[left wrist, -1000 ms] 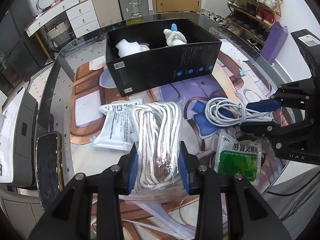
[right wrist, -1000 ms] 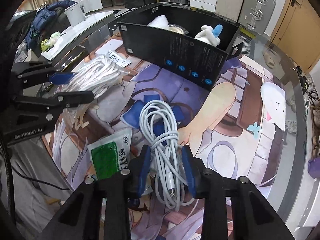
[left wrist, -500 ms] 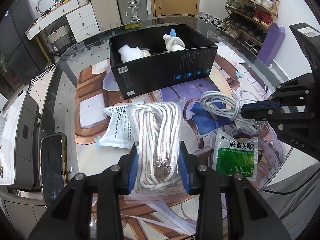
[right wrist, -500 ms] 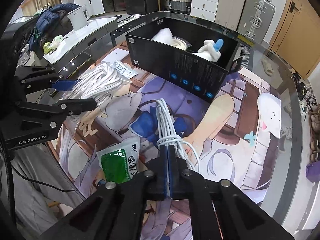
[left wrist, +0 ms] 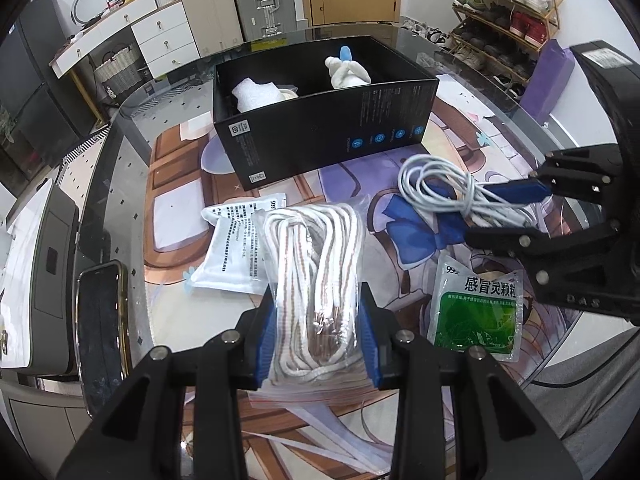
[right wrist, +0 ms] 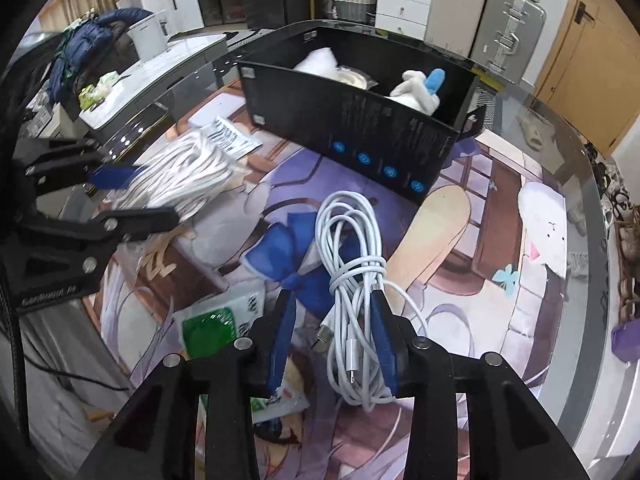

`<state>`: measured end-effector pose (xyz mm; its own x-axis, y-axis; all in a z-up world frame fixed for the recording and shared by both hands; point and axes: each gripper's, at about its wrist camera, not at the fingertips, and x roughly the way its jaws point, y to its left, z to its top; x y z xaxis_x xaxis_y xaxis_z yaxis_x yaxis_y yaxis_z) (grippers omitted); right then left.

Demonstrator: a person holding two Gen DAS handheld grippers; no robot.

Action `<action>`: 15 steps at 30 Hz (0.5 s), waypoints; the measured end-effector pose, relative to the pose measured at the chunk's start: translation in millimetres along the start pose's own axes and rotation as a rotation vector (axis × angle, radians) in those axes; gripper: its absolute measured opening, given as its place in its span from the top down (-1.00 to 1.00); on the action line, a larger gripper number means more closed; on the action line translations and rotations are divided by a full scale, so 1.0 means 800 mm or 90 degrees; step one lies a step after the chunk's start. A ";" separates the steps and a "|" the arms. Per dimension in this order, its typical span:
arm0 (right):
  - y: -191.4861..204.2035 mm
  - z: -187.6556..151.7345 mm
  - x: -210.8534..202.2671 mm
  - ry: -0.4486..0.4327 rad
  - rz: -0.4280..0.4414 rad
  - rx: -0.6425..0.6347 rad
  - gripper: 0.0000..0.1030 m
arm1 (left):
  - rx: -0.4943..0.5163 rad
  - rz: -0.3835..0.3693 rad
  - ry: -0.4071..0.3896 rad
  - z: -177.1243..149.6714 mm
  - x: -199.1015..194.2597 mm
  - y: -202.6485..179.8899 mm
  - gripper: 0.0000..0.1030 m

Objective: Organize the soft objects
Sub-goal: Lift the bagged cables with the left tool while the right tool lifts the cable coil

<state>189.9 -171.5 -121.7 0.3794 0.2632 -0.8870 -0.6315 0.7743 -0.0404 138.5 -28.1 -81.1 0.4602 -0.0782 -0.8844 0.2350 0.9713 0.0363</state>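
Observation:
My left gripper (left wrist: 318, 334) is shut on a clear bag of white-and-brown rope (left wrist: 316, 264) and holds it just above the table; it also shows in the right wrist view (right wrist: 188, 176). My right gripper (right wrist: 334, 332) stands open with a coiled white cable (right wrist: 352, 264) between its fingers; the cable also shows in the left wrist view (left wrist: 436, 192). A black open box (left wrist: 320, 128) stands at the back and holds a white plush with a blue tip (left wrist: 346, 70) and white foam (left wrist: 256, 94).
A green medicine sachet (left wrist: 476, 312) lies front right, and a white sachet (left wrist: 228, 248) lies left of the rope bag. A phone (left wrist: 100, 328) lies by the table's left edge. The table carries a printed anime mat (right wrist: 460, 240). Suitcases and a shoe rack stand behind.
My right gripper shut on the cable and lifted it, then opened again; the cable now hangs between its open fingers. My left gripper still grips the rope bag, drawn back slightly.

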 end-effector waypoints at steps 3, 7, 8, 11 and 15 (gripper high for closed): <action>0.002 0.002 0.003 -0.002 -0.009 -0.007 0.26 | 0.000 0.003 0.000 0.000 0.000 0.000 0.32; 0.004 0.004 0.004 -0.004 -0.026 -0.015 0.26 | 0.000 0.005 0.002 -0.001 0.001 0.000 0.32; 0.002 0.004 0.004 -0.006 -0.037 -0.013 0.26 | 0.000 0.006 0.001 0.000 0.001 0.000 0.32; -0.004 0.006 -0.001 -0.016 -0.059 -0.007 0.22 | 0.003 0.015 -0.001 0.001 0.002 -0.002 0.32; -0.016 0.007 -0.006 -0.029 -0.063 0.019 -0.21 | 0.004 0.018 0.000 0.001 0.003 -0.001 0.32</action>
<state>200.0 -179.5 -114.7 0.4698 0.2100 -0.8574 -0.5692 0.8144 -0.1124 140.0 -29.6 -83.2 0.4665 -0.0504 -0.8831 0.2265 0.9719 0.0642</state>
